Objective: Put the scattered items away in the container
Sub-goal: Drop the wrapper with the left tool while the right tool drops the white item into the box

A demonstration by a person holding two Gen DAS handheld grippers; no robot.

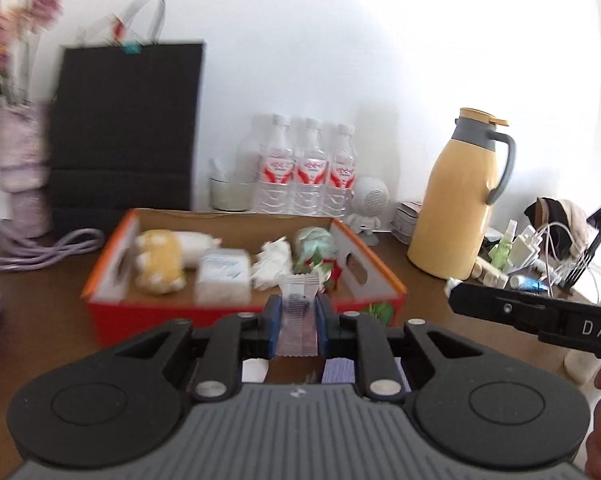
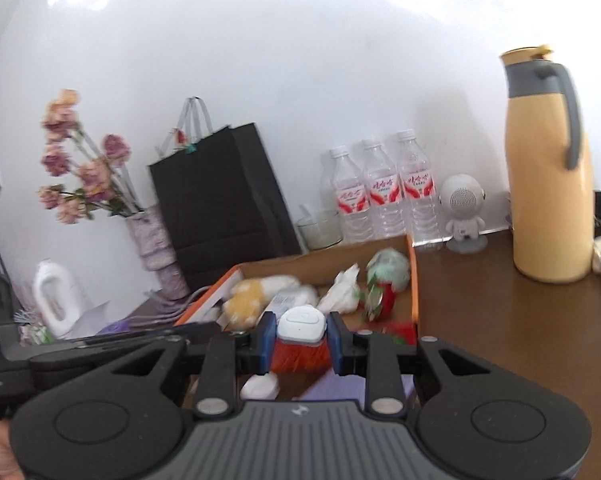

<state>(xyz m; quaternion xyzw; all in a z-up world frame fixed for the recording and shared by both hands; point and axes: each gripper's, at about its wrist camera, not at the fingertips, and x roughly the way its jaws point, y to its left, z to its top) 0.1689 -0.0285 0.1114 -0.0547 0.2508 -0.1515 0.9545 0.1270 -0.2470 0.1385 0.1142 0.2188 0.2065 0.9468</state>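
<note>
The left gripper was clamped on a thin sachet, pale w/ a printed patch, held upright btwn the blue pads just in front of the orange-rimmed cardboard box. Right gripper was closed on a small white rounded case, also near the box's front edge. Inside the box lay a yellow plush toy, a white wrapped pack, crumpled tissue and a greenish bundle toward the right end. Box sat on a brown table. Behind it, against the wall: black paper bag, three water bottles, a small white robot figure; yellow thermos jug stood off to the right. A vase of dried pink flowers stood left of the bag. Under the right gripper, a white oval item on the table; couldn't tell what it was.
</note>
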